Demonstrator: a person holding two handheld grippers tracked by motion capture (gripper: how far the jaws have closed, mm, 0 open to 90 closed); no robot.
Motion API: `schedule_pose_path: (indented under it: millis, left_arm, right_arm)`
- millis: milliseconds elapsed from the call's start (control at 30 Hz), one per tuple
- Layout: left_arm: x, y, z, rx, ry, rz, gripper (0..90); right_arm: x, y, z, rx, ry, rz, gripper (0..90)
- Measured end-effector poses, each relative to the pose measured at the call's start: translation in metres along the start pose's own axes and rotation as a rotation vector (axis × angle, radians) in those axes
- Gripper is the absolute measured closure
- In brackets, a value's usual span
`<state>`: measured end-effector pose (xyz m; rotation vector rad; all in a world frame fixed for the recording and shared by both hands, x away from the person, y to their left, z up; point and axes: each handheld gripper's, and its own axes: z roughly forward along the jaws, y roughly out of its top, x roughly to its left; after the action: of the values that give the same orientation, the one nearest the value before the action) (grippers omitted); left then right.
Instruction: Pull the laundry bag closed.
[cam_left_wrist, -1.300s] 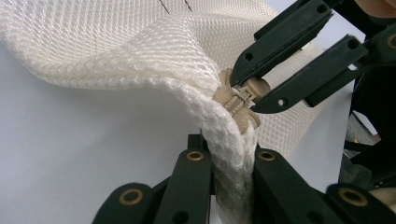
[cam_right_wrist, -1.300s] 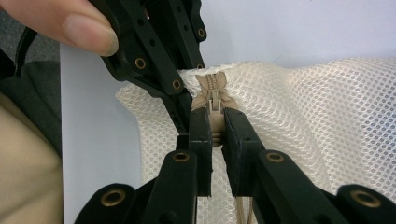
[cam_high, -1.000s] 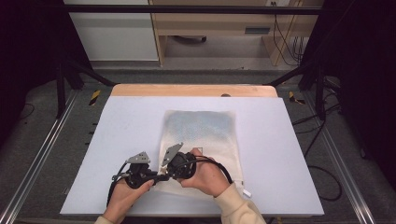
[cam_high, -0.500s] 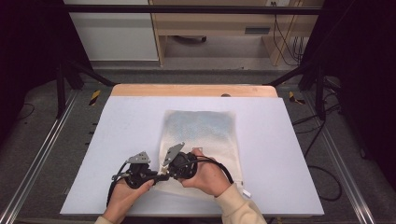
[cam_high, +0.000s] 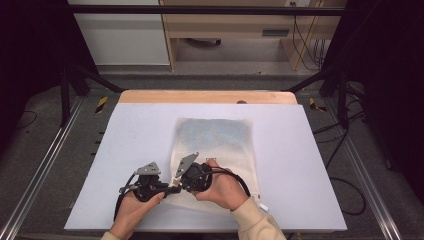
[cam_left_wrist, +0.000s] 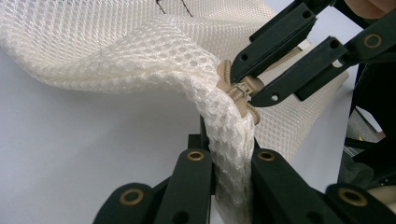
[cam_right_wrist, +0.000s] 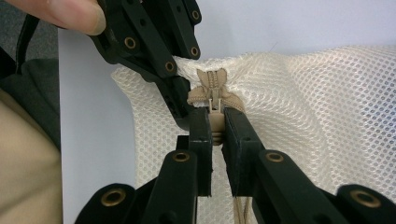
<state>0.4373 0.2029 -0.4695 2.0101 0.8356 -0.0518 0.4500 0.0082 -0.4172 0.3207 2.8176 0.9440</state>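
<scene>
Bag: cream-white mesh laundry bag (cam_high: 215, 150), flat on white table top (cam_high: 310, 165), near-centre, long side running away from person; near-left corner lifted off surface & bunched up (cam_left_wrist: 154, 60).
Zip: tan zipper w/ small tan slider & pull tab (cam_right_wrist: 214, 100), at lifted corner; teeth end just past slider, fabric puckered round it.
Right gripper: black two-jaw gripper in right hand (cam_right_wrist: 215, 126), jaws closed tight on slider pull tab, tab pinched between pads, no gap visible. In left gripper view, comes in from upper right (cam_left_wrist: 247, 88), tips meeting at slider.
Left gripper: black two-jaw gripper in left hand (cam_left_wrist: 231, 158), jaws clamped on mesh fold just beside zip end, fabric squeezed narrow between pads. In right gripper view, sits upper left (cam_right_wrist: 180, 100), tips touching bag edge right next to slider.
Spacing: both gripper tips nearly touching each other, slider between them.
Hands: left hand (cam_high: 137, 200) & right hand (cam_high: 225, 187) side by side at near edge of table, beige sleeve cuff on right wrist; fingertip (cam_right_wrist: 70, 14) resting on left gripper body.
Cables: black cable looping from each gripper over table near hands.
Table: pale wooden strip (cam_high: 205, 96) along far edge; metal rails either side, grey floor beyond.
Background: white cabinet (cam_high: 120, 35) & wooden shelving (cam_high: 230, 25) far back, dark surrounds L & R.
</scene>
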Motion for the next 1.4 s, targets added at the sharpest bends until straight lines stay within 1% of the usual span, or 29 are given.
schedule_pose_path:
  millis: [200,367,467,633,667,767,833,867,933,1067,1167,1200,1233,1267,1300,1400]
  left_arm:
    - [-0.0001,0.0000,0.0000,0.000,-0.001,-0.001,88.4]
    - [-0.0011,0.0001,0.0006,0.009,0.008,0.010,88.4]
    - [-0.0014,0.0000,0.0014,0.014,0.015,0.012,88.2]
    - [-0.0015,-0.0001,0.0019,0.015,0.014,0.009,88.2]
    - [-0.0014,-0.0003,0.0025,0.015,0.012,0.009,88.1]
    - [-0.0017,-0.0007,0.0032,0.018,0.014,0.007,87.8]
    - [-0.0024,-0.0008,0.0033,0.014,0.025,0.006,87.3]
    - [-0.0030,-0.0004,0.0030,0.016,0.024,0.013,84.6]
    - [-0.0037,-0.0002,0.0030,0.013,0.031,0.012,78.3]
    - [-0.0044,-0.0001,0.0014,0.008,0.029,0.008,72.0]
    - [-0.0047,-0.0003,-0.0011,0.003,0.029,0.004,72.2]
    - [-0.0050,0.0002,-0.0038,-0.001,0.036,0.005,73.0]
    - [-0.0050,0.0002,-0.0038,-0.001,0.036,0.005,76.1]
    - [-0.0048,0.0004,-0.0048,0.001,0.047,0.008,76.1]
    - [-0.0042,0.0004,-0.0052,0.005,0.049,0.006,82.2]
    - [-0.0034,0.0007,-0.0046,0.018,0.054,0.006,84.3]
  right_arm:
    - [0.0004,-0.0003,-0.0003,0.003,-0.002,-0.004,82.6]
    - [0.0005,-0.0005,-0.0002,0.001,0.000,0.000,82.5]
    - [0.0012,0.0017,-0.0011,-0.015,-0.008,-0.001,82.5]
    - [0.0023,0.0053,-0.0018,-0.038,-0.012,-0.009,82.5]
    - [0.0030,0.0066,-0.0017,-0.045,-0.018,-0.009,82.4]
    - [0.0033,0.0079,-0.0008,-0.046,-0.021,-0.015,82.4]
    - [0.0033,0.0081,0.0004,-0.045,-0.018,-0.016,82.4]
    - [0.0025,0.0080,0.0003,-0.046,-0.019,-0.015,82.4]
    - [0.0021,0.0077,-0.0003,-0.047,-0.022,-0.009,82.4]
    - [0.0009,0.0069,-0.0007,-0.049,-0.025,-0.001,82.4]
    - [0.0008,0.0065,-0.0001,-0.045,-0.022,-0.004,82.4]
    - [0.0012,0.0064,0.0003,-0.038,-0.021,-0.004,82.4]
    - [0.0012,0.0064,0.0003,-0.038,-0.021,-0.004,82.4]
    - [0.0012,0.0064,0.0005,-0.038,-0.021,-0.006,82.4]
    - [0.0009,0.0063,0.0006,-0.038,-0.018,-0.007,82.4]
    - [0.0014,0.0064,0.0011,-0.036,-0.020,-0.007,82.4]
